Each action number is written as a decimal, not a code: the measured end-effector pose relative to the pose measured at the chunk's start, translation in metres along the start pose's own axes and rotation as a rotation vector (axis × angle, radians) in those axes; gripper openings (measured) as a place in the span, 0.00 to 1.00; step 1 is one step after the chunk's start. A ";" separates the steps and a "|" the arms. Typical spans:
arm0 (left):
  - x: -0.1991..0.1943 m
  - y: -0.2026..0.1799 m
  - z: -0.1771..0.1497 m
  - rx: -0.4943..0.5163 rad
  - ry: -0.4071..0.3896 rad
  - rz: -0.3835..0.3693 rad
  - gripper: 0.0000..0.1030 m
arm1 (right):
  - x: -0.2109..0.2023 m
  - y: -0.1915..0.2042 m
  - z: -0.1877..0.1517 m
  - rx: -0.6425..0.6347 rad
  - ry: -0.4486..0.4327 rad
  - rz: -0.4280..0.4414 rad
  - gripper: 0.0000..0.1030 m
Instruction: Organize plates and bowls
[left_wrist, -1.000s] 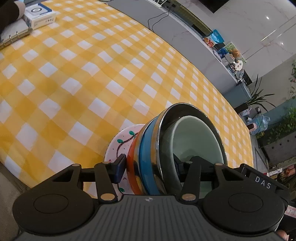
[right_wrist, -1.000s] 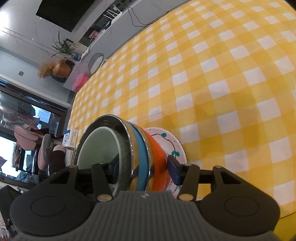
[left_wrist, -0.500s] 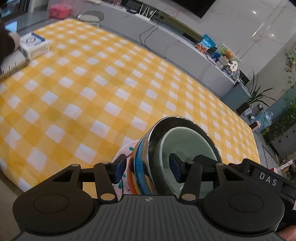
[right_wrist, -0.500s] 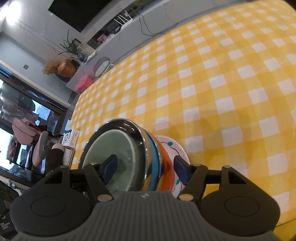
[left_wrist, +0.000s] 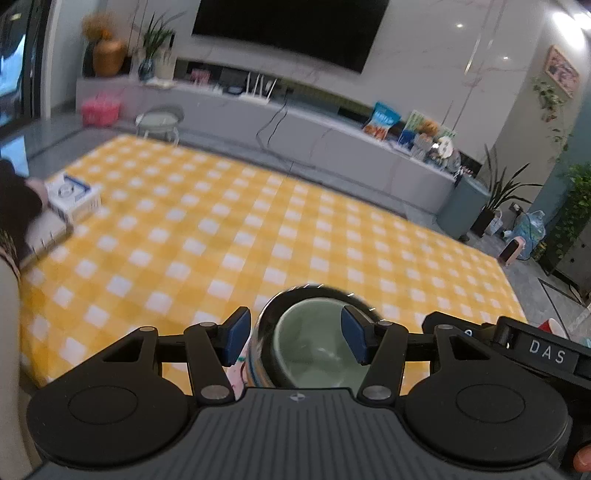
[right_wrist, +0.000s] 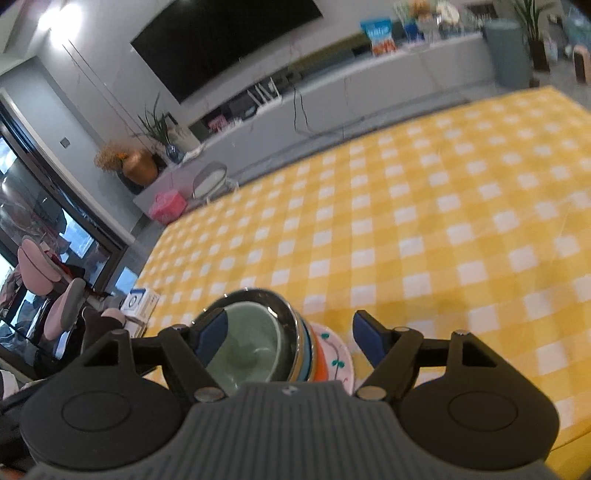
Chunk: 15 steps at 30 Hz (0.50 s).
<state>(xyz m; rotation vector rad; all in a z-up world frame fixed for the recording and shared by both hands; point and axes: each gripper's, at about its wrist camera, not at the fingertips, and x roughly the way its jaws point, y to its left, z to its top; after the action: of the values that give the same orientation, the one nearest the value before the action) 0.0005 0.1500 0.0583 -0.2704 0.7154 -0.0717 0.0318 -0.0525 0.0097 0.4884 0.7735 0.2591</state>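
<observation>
A stack of nested bowls sits on a white plate with green and red marks (right_wrist: 338, 363) at the near edge of the yellow checked tablecloth (left_wrist: 258, 236). A pale green bowl (left_wrist: 314, 350) lies innermost, inside a shiny steel bowl (left_wrist: 273, 306), then blue and orange bowls (right_wrist: 314, 360). My left gripper (left_wrist: 293, 338) is open, its blue pads (left_wrist: 236, 334) apart on either side of the stack's rim. My right gripper (right_wrist: 288, 338) is open too, with its pads (right_wrist: 365, 341) spread wide around the same stack (right_wrist: 251, 343).
A white and blue box (left_wrist: 72, 197) and a ring binder (left_wrist: 44, 238) lie at the table's left edge, by a person's dark sleeve. A long grey TV cabinet (left_wrist: 314, 147) with snacks stands beyond the table. The box shows in the right wrist view (right_wrist: 142, 301).
Both grippers have opened and let go of the stack. Both have tilted up and drawn back, so the room beyond the table now shows. The stack rests upright on the plate.
</observation>
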 end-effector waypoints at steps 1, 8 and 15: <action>-0.006 -0.003 0.001 0.011 -0.013 -0.001 0.63 | -0.008 0.001 0.000 -0.013 -0.022 -0.004 0.72; -0.052 -0.029 -0.008 0.158 -0.135 0.031 0.63 | -0.066 0.014 -0.011 -0.155 -0.175 -0.050 0.76; -0.079 -0.036 -0.026 0.273 -0.197 0.070 0.74 | -0.105 0.022 -0.037 -0.280 -0.268 -0.090 0.85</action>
<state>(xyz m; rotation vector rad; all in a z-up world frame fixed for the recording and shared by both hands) -0.0751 0.1223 0.0994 0.0099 0.5116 -0.0740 -0.0684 -0.0632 0.0610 0.2162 0.4860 0.2090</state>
